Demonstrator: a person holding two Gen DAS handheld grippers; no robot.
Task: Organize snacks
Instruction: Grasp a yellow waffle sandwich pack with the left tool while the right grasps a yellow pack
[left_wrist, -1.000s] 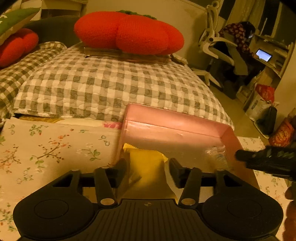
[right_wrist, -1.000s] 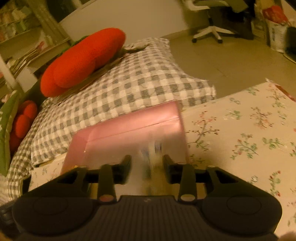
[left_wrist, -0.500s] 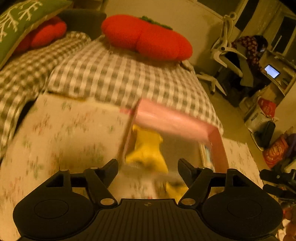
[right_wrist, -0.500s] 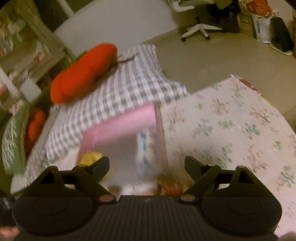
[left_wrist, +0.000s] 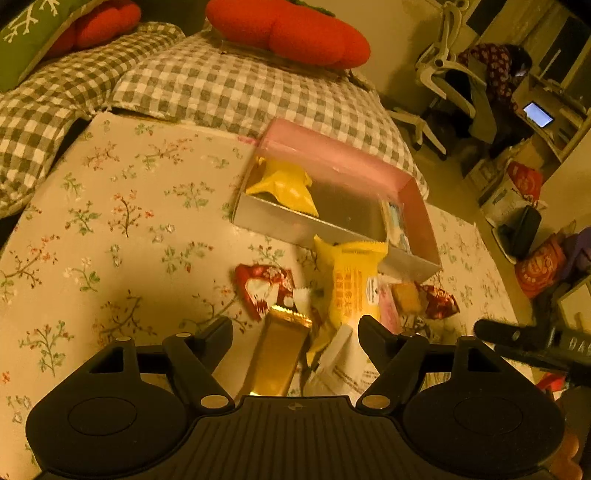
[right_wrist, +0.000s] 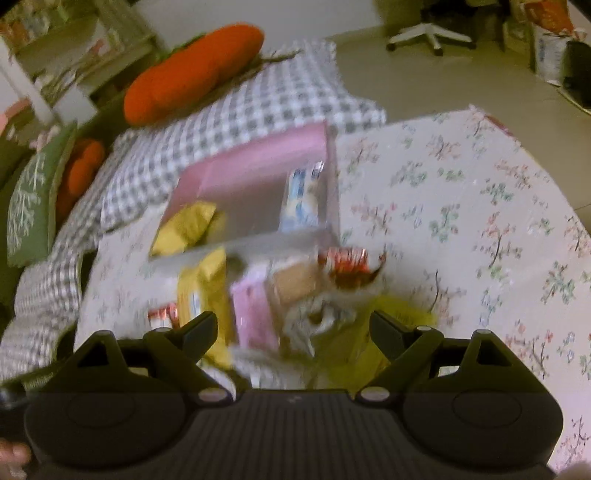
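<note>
Both tongs have just let go and pulled back from the pink box (left_wrist: 332, 158). A second ago each was narrow over its interior with a packet between the jaws. Now the left gripper (left_wrist: 295, 332) and right gripper (right_wrist: 291, 325) stand apart, jaws just opened, clamping nothing. We see a yellow packet (left_wrist: 284, 184) at the box's left end and a blue-white packet (right_wrist: 303, 195) at its right. We judge two snacks are filed. The loose pile (left_wrist: 347, 291) lies near, just in front of the box on the floral cloth (left_wrist: 110, 221).

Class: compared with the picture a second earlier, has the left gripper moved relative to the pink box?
Yes. The left gripper has drawn back from the pink box, which now sits farther up the frame; its jaws have just been opening, empty.
</note>
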